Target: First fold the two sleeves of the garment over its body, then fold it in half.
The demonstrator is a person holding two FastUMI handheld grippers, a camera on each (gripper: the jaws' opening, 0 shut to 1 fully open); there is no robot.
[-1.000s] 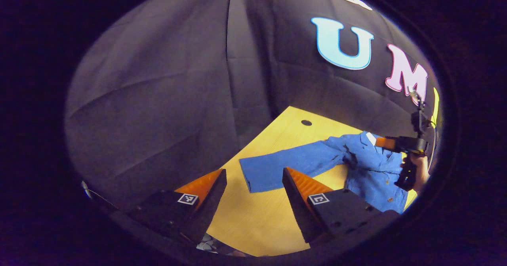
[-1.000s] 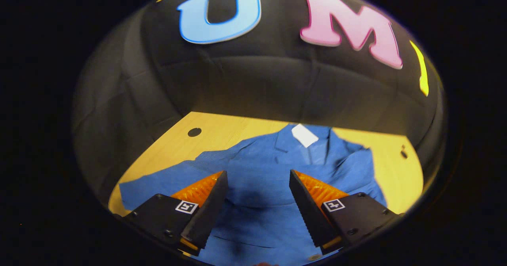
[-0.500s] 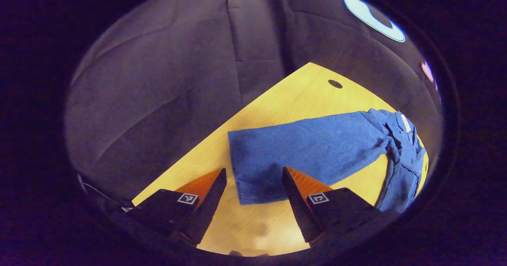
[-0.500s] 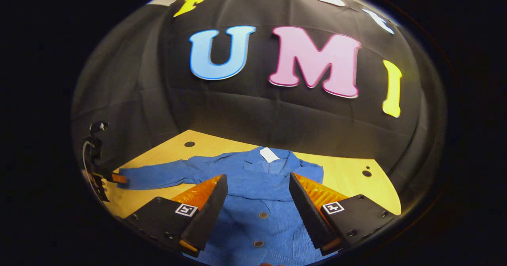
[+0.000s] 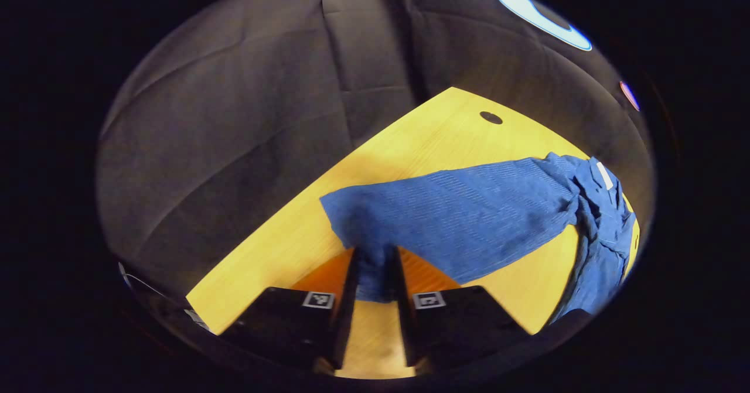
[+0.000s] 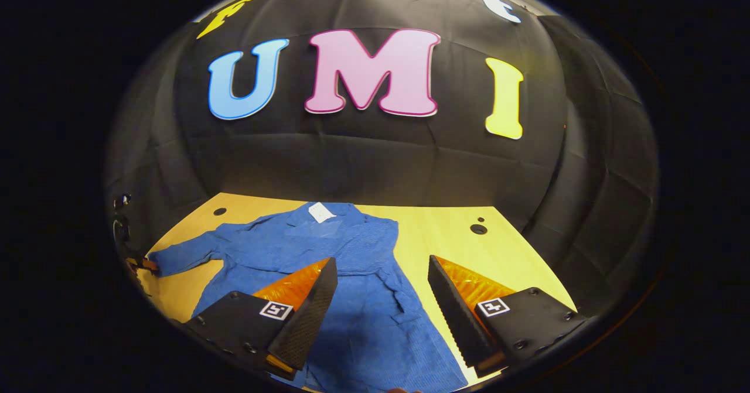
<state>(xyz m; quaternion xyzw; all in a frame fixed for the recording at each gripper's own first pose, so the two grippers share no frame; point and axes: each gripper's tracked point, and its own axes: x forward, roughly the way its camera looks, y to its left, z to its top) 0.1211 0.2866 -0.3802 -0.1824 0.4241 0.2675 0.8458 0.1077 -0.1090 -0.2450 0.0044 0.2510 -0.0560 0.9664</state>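
Left gripper view is showing left tongs (image 5: 371, 276) pinching one blue garment's (image 5: 486, 211) sleeve cuff (image 5: 366, 246); right tongs (image 6: 381, 287) are hovering spread over its body on one bench (image 6: 515, 264).

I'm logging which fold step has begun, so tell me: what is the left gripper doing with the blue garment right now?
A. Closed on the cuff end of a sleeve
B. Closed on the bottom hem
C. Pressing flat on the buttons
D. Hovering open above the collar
A: in the left gripper view the left gripper has its two fingers drawn together on the cuff end of the sleeve, which lies stretched out across the table.
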